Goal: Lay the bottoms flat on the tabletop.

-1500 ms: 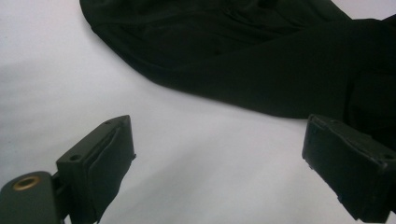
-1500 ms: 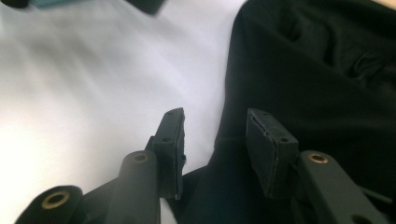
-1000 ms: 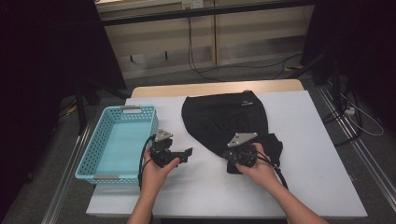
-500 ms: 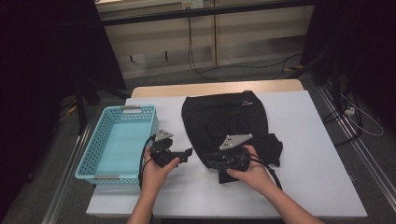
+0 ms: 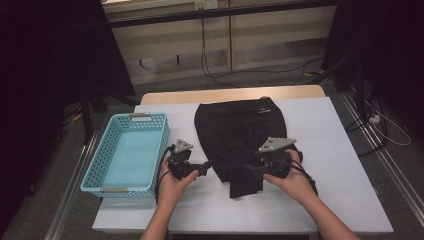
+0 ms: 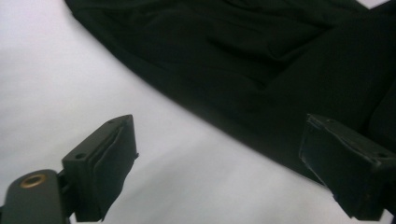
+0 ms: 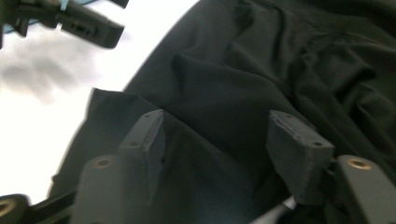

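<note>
A black garment (image 5: 235, 125) lies spread on the white table (image 5: 330, 150), with a narrow flap (image 5: 243, 185) folded toward the front edge. My right gripper (image 5: 248, 169) hovers over that flap and points left. Its jaws have just been opening and stand apart above the dark cloth (image 7: 280, 60), with nothing pressed between them (image 7: 217, 119). My left gripper (image 5: 206, 164) points right at the garment's left edge. It is open over bare table beside the cloth (image 6: 233, 56), and its jaws (image 6: 219, 126) hold nothing. Its black jaw tips also show far off (image 7: 84, 23).
A light blue plastic basket (image 5: 161, 145) with nothing in it stands at the table's left side, close to my left hand. Bare white table stretches to the right of the garment and along the front edge. Cables and dark frames lie beyond the far edge.
My right gripper pulled the garment's flap leftward, then opened, let it go and drew back up to the right. The flap now lies folded near the front. The left gripper stayed put.
</note>
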`<action>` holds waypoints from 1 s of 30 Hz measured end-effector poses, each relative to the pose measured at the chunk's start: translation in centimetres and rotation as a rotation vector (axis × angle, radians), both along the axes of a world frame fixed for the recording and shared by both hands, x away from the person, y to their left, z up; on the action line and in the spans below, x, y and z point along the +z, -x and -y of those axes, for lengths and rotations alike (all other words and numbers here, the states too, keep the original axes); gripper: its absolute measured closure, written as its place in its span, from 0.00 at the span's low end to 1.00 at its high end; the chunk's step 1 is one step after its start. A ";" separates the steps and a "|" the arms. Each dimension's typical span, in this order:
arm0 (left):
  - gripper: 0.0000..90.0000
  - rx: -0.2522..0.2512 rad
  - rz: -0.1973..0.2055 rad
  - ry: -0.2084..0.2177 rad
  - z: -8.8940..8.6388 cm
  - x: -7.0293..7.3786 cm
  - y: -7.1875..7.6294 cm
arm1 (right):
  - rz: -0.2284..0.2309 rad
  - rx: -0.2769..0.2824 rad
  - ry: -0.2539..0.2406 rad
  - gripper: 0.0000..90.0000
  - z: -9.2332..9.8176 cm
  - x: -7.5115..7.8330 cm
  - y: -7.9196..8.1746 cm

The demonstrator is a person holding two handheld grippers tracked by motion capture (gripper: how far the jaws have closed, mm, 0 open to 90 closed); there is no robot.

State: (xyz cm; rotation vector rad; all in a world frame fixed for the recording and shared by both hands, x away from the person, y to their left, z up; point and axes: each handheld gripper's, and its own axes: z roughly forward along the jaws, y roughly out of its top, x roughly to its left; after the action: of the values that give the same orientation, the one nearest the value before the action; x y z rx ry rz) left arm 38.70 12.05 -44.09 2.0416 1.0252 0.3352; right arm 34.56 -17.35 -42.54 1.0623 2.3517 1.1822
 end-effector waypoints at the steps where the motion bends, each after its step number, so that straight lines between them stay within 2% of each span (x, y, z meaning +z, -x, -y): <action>1: 0.15 -0.012 0.000 -0.011 0.3 -0.1 0.0 | -0.004 -0.006 -0.002 0.38 0.2 0.0 0.0; 7: 0.27 -0.061 -0.014 -0.030 1.7 -0.9 -0.2 | 0.003 -0.036 0.026 0.35 1.3 -0.2 0.4; 11: 0.33 -0.066 -0.033 -0.053 2.1 -1.6 -0.5 | 0.003 -0.057 0.035 0.35 2.1 -0.4 0.7; 15: 0.38 -0.059 -0.026 -0.084 2.5 -1.6 -0.4 | 0.002 -0.070 0.030 0.35 2.7 -0.5 0.9; 17: 0.44 -0.056 -0.023 -0.106 2.7 -1.5 -0.2 | 0.000 -0.076 0.025 0.34 2.8 -0.5 0.9; 19: 0.54 -0.057 -0.044 -0.113 2.7 -1.2 -0.1 | -0.002 -0.077 0.028 0.33 2.8 -0.6 0.9; 23: 0.74 -0.065 -0.058 -0.103 2.9 -1.1 0.2 | -0.001 -0.077 0.031 0.33 2.7 -0.7 0.9; 26: 0.83 -0.078 -0.068 -0.108 3.0 -1.0 0.1 | -0.003 -0.078 0.034 0.33 2.6 -0.7 0.9; 28: 0.87 -0.061 -0.074 -0.092 3.1 -1.1 0.1 | -0.005 -0.075 0.033 0.33 2.5 -0.8 0.8; 30: 0.92 -0.078 -0.081 -0.071 3.0 -1.1 0.0 | -0.005 -0.070 0.035 0.33 2.4 -0.8 0.8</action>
State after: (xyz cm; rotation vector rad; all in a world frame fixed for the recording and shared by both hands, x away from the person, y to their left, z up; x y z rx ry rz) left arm 38.73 9.02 -45.23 2.1677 0.9919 0.2533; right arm 33.73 -19.74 -43.33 1.1267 2.3104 1.1109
